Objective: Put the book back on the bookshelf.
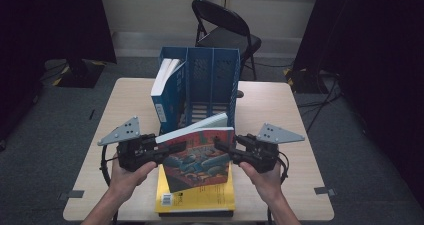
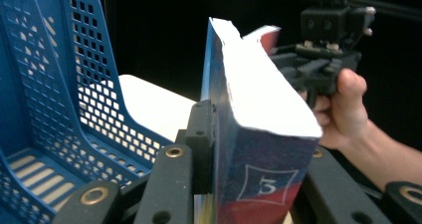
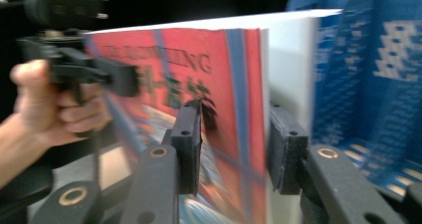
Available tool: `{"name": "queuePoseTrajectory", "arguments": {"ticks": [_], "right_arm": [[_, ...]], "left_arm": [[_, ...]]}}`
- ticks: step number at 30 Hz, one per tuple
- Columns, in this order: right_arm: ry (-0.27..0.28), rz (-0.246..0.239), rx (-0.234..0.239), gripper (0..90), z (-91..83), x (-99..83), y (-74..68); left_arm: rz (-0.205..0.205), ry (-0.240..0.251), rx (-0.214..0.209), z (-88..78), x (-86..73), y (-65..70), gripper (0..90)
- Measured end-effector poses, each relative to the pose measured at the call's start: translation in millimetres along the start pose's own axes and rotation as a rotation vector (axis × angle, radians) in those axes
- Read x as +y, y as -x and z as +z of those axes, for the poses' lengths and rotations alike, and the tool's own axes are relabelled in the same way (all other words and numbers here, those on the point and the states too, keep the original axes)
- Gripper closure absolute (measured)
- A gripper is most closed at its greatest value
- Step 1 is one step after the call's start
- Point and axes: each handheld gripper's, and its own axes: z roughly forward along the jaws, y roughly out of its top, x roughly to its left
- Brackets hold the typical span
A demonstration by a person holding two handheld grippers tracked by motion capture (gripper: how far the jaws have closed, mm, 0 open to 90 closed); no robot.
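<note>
The red book (image 1: 200,157) is pinched by the left gripper (image 1: 162,152); the right gripper (image 1: 225,147) jaws are spread around it, untouching.

Blurred cover lettering on the red book (image 3: 199,109), its lower edge cut off beside the blue rack (image 3: 378,84).

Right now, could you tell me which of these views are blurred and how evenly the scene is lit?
High view: sharp; table lit, corners of the room dark. Left gripper view: book slightly soft, its page edge glaring white, background black. Right gripper view: book cover and blue file rack streaked with motion blur.
</note>
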Motion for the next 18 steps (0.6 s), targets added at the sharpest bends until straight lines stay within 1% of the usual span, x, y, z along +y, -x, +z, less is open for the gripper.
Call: {"name": "queuePoseTrajectory", "arguments": {"ticks": [1,2,3,4,6,7,8,10,12,14,15,16,18], "right_arm": [[-0.002,0.002,-0.02,61.9,-2.5,0.3,2.5],[0.003,0.007,-0.03,61.3,-5.1,0.8,5.8],[0.007,0.021,-0.028,58.8,-7.4,0.9,9.8],[0.008,0.032,-0.023,56.7,-8.8,0.5,13.1],[-0.001,0.039,-0.022,54.2,-9.5,-1.6,17.1],[-0.002,0.041,-0.015,53.4,-8.8,-3.0,18.7],[-0.013,0.037,-0.005,50.6,-5.4,-5.9,20.9],[-0.017,0.04,0.002,50.0,-3.4,-7.5,22.1],[-0.029,0.046,0.028,48.3,1.1,-10.7,24.0],[-0.054,0.04,0.051,47.3,7.8,-14.6,23.0],[-0.054,0.04,0.051,47.3,7.8,-14.6,23.0],[-0.054,0.032,0.036,48.6,9.7,-15.6,22.2],[-0.053,0.03,0.039,50.3,9.5,-15.4,22.9]], "left_arm": [[-0.002,-0.002,-0.005,-0.2,-0.1,0.3,71.6],[0.005,-0.004,-0.009,-0.7,-0.3,0.6,71.5],[0.006,0.002,-0.008,-0.4,-0.7,1.8,71.5],[0.008,-0.006,-0.015,-0.8,-0.5,2.3,71.4],[0.011,-0.008,-0.016,-1.3,-0.9,3.9,71.2],[0.014,-0.011,-0.019,-1.4,-0.8,4.4,71.1],[0.013,-0.009,-0.017,-1.1,-1.0,5.1,71.0],[0.022,-0.012,-0.011,-1.1,-1.2,5.7,71.0],[0.021,-0.018,-0.013,-1.1,-1.1,5.8,70.9],[0.019,-0.021,-0.019,-0.8,-1.0,5.5,70.4],[0.014,-0.017,-0.018,-0.3,-1.3,5.4,70.4],[0.007,-0.017,-0.016,0.5,-2.0,4.9,69.6],[0.022,-0.048,0.002,5.0,-5.1,4.3,69.4]]}}
